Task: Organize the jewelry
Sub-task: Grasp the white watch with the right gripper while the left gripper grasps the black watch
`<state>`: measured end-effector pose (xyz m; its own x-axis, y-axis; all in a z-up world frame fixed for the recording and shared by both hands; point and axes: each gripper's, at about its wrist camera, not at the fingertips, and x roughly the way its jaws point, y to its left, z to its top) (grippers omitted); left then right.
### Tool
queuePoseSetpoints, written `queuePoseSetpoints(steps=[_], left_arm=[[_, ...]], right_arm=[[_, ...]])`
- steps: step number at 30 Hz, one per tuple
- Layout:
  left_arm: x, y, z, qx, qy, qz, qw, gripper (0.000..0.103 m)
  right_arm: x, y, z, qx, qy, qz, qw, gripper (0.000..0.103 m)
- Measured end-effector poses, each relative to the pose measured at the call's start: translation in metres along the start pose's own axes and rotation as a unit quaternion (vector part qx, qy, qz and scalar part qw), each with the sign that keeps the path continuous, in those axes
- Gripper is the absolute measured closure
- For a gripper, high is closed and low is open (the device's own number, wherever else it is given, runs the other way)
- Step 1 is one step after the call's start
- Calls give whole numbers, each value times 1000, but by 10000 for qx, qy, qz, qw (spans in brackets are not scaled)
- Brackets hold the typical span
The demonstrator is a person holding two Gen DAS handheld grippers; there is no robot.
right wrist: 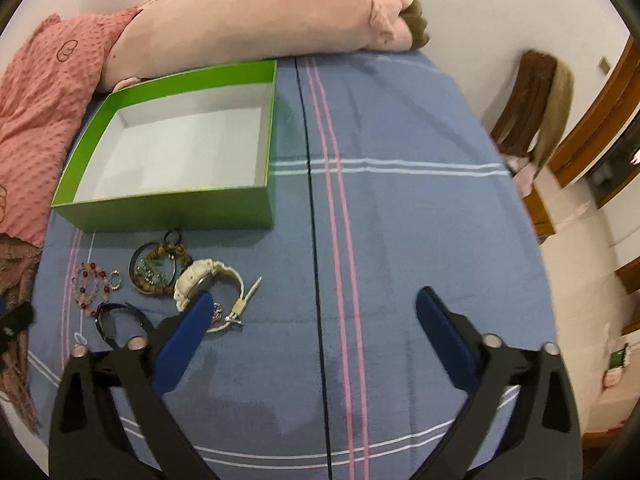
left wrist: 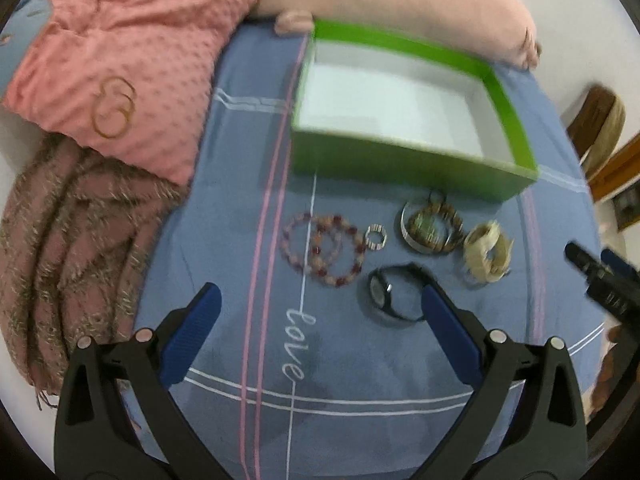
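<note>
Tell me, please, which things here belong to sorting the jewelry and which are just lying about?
For the job:
- green box, empty
- bead bracelets
- small ring
- bangle pile
- white watch
- black watch
- left hand-held gripper, open
- right hand-held gripper, open

Lying about:
- pink blanket
- fringed scarf
- plush pillow
- chair

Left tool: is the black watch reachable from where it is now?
Probably yes. The left tool is open, and the black watch lies bare on the bedsheet just by its right-hand finger, nothing over it; the beaded bracelets lie apart.
</note>
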<state>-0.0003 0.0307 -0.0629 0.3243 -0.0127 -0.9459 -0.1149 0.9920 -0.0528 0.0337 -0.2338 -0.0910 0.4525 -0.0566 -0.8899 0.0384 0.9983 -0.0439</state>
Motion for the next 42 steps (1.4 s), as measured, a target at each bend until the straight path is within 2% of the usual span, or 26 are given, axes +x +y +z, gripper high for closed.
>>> queuePoseSetpoints(steps=[1,3,5,11,17,20,24,26,29,31,32,34,36,42], left_arm=[[5,-3,-2,71,65,22,10000,2],[14,-14,-6,235,174,28,9996,2],[21,-23,-8,408,236,28,9989,6],[40,-37,-9,616,524,-109,9967,24],[65,-38,-8,539,795,-169,9952,25],[72,-37,-5,497,853,-181,9949,25],[83,-34,-3,463,988,-227,9938,25],[88,-33,0,449,1032,-248,9933,25],[99,-35,1,413,1060,-287,9931,38],[106,-33,3,392,1137,-353,9921,58],[109,-34,4,390,1160,-364,9918,61],[109,-33,0,435,1108,-381,9922,78],[111,-35,-1,458,1106,-485,9916,89],[97,-29,-3,441,883,-594,9933,92]], right_arm=[[5,1,-3,-28,67,76,9999,21],[10,4,-6,-69,157,234,9996,42],[19,11,-9,-124,308,397,9987,53],[41,25,-5,-255,501,500,9972,55],[60,32,3,-454,644,644,9948,55],[70,38,5,-526,769,854,9920,56],[81,46,7,-582,907,930,9898,77],[84,48,7,-624,921,879,9899,82],[87,46,9,-563,897,1000,9893,89],[87,43,8,-506,906,1103,9885,90],[87,42,7,-498,912,1134,9881,91],[85,41,6,-495,919,1156,9878,91],[83,41,5,-494,919,1160,9878,92],[70,38,7,-460,801,1283,9874,95]])
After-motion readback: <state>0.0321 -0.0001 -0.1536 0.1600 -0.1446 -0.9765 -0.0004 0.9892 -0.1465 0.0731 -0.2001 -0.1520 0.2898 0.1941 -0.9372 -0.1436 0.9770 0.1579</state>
